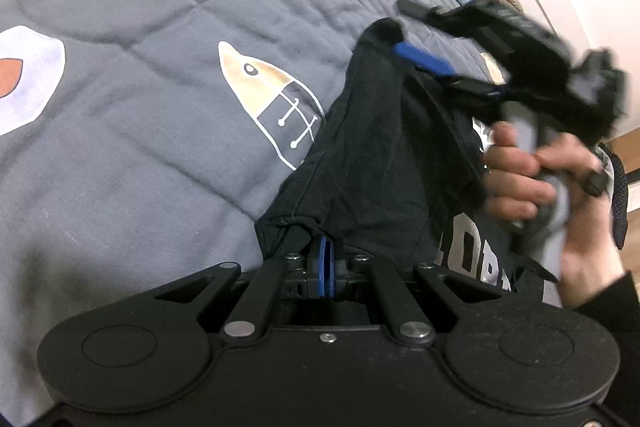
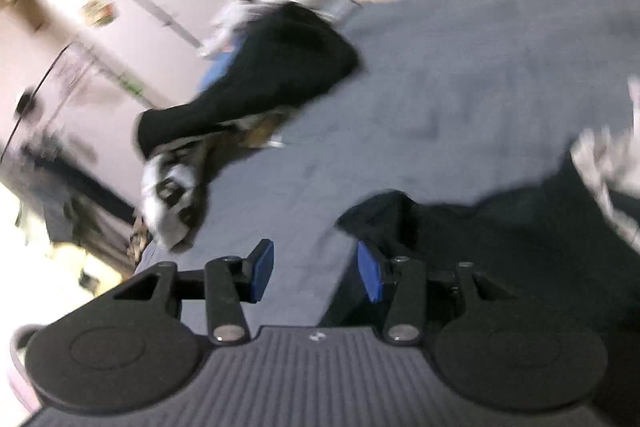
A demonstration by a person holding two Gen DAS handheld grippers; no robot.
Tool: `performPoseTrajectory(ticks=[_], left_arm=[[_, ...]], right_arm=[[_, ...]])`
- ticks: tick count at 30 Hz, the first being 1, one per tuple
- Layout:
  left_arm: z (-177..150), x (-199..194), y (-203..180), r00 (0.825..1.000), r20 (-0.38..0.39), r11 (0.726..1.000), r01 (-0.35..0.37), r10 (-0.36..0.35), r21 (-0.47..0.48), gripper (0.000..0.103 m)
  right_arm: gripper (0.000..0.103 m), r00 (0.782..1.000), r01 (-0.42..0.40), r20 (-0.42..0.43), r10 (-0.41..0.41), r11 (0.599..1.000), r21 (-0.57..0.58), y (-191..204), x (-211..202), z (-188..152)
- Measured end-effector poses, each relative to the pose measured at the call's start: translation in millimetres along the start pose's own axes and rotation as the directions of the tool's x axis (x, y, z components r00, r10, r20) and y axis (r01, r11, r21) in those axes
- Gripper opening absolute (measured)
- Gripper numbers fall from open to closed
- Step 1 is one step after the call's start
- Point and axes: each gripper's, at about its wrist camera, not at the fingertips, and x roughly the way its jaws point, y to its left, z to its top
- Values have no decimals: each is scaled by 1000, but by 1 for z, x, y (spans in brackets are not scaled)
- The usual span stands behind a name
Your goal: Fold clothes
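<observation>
Our left gripper (image 1: 326,259) pinches the black shirt (image 1: 372,163) over the bed (image 1: 160,7); our right gripper (image 2: 316,275) gapes wide.

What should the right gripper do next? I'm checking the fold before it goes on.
Probably close on the black shirt. The left gripper is already shut on one edge, while the right gripper is open, with cloth against only one pad. Both ends need holding before folding over the grey quilt.
</observation>
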Motion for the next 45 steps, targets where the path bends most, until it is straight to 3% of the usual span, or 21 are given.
performPoseTrajectory(ticks=[3, 9, 18, 22, 24, 27, 30, 35, 41, 43, 44, 45], left_arm=[[0, 0, 0, 1000, 0, 1000, 2, -2, 1, 3], [1, 0, 0, 1000, -3, 1000, 5, -5, -2, 3], [1, 2, -1, 1000, 0, 1000, 5, -5, -8, 3], [1, 2, -3, 1000, 2, 1000, 2, -2, 2, 3], [2, -1, -5, 1000, 10, 1000, 7, -7, 7, 3], [4, -10, -10, 996, 42, 996, 84, -84, 7, 3], [3, -19, -26, 986, 74, 986, 144, -150, 82, 3], [-10, -12, -52, 985, 46, 962, 149, -164, 227, 3], [-21, -8, -65, 991, 68, 941, 87, -115, 328, 4], [-23, -9, -67, 991, 83, 938, 71, -106, 340, 8], [-24, -9, -68, 991, 91, 936, 64, -101, 346, 22], [-24, -9, -69, 990, 99, 934, 56, -96, 352, 50]], right_arm=[[45, 1000, -6, -8, 6, 998, 59, -17, 15, -2], [45, 1000, -23, 10, 22, 998, 57, -12, 7, -5], [46, 992, -120, 41, 117, 990, 71, -7, -61, -47], [41, 1000, 11, 3, -11, 990, 139, -34, -64, -73], [41, 999, -18, 48, 9, 984, 180, -48, -78, -86], [42, 995, 15, 99, -34, 983, 182, -49, -104, -97], [45, 988, 26, 141, -54, 980, 195, -46, -127, -107], [45, 974, 59, 204, -93, 985, 164, -22, -168, -127], [45, 933, 212, 270, -239, 969, 125, 7, -212, -162], [46, 921, 238, 284, -265, 963, 129, 7, -224, -172], [46, 915, 251, 291, -279, 959, 132, 7, -229, -176], [46, 909, 264, 298, -293, 955, 135, 6, -235, -181]])
